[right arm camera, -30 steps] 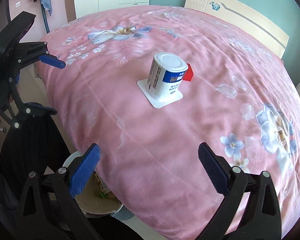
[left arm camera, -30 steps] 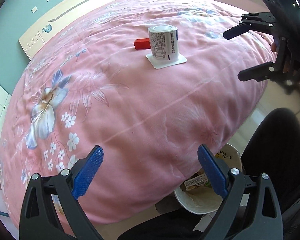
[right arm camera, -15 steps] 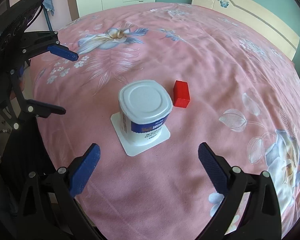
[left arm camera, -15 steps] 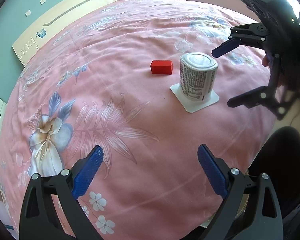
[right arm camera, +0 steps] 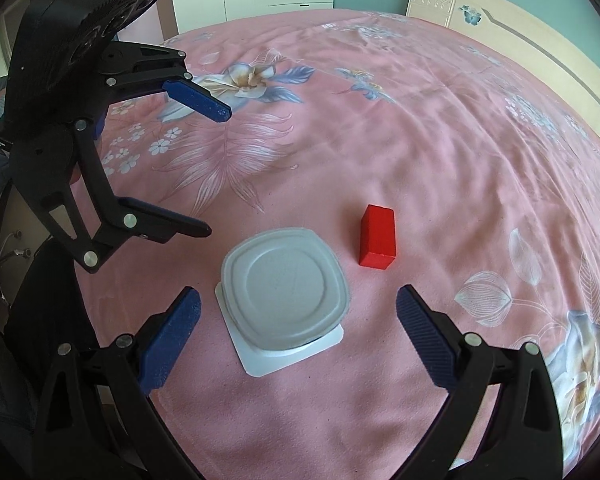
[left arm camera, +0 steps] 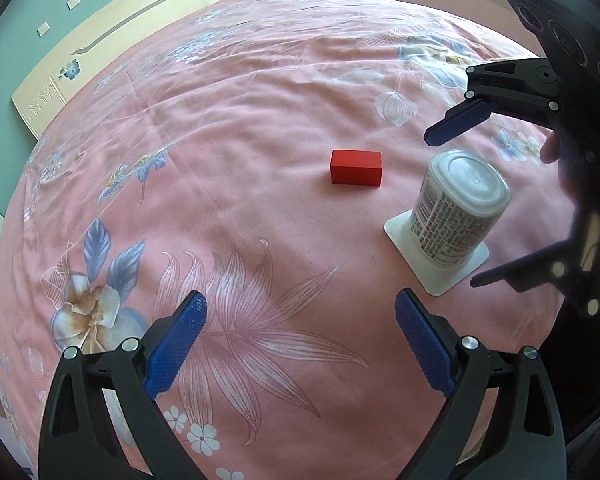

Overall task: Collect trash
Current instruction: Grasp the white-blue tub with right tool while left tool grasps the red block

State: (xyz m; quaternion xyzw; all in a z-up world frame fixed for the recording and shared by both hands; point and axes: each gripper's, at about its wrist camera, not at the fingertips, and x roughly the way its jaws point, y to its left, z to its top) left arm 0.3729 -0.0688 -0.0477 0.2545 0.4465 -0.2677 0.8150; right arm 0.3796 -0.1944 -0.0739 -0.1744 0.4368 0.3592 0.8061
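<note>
Yogurt cup (right arm camera: 285, 294) stands upside down on the pink bedspread (right arm camera: 440, 128), just beside a red block (right arm camera: 377, 237) — right under the right gripper (right arm camera: 298, 314), whose jaws gape wide on either side of it, touching nothing. The left gripper (left arm camera: 300, 336) hangs wide open and empty, off to the block's near side. Only its view shows the cup's printed side; the right shows just its base.
</note>
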